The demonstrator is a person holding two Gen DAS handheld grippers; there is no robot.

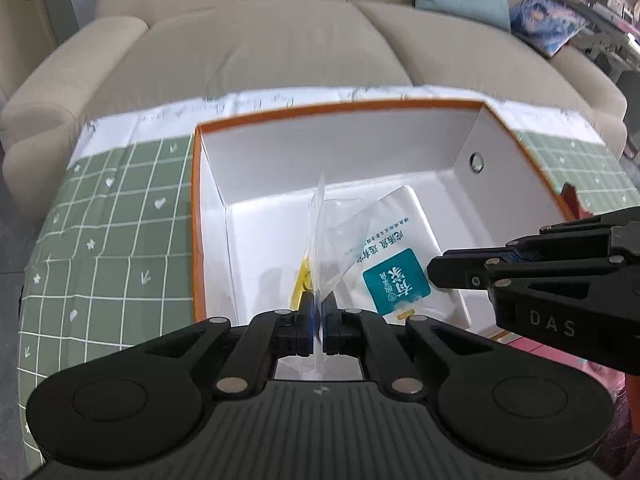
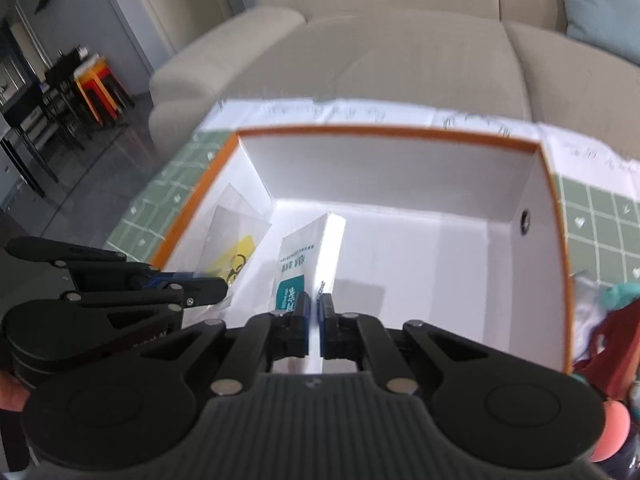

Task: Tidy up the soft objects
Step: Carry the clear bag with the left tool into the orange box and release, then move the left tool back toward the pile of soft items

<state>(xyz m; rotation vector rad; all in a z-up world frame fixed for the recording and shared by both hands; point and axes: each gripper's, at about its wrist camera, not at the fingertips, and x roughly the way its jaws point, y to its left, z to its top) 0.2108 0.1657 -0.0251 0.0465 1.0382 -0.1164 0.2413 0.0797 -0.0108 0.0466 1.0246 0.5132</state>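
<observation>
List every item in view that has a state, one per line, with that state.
Left gripper: jaws shut on the clear plastic bag.
Right gripper: jaws shut on the white packet.
Orange-rimmed box: open, lidless, nothing visible lying inside.
Clear plastic bag: held over the box.
White packet: held over the box.

The open box (image 1: 500, 160) sits on the desk (image 1: 112, 240) — behind the desk stands the sofa (image 1: 260, 48). Over the box, the left gripper (image 1: 319, 316) holds a clear bag (image 1: 332, 240), and the right gripper (image 2: 316, 316) a packet (image 2: 304, 252) — just beside it, to its right.
</observation>
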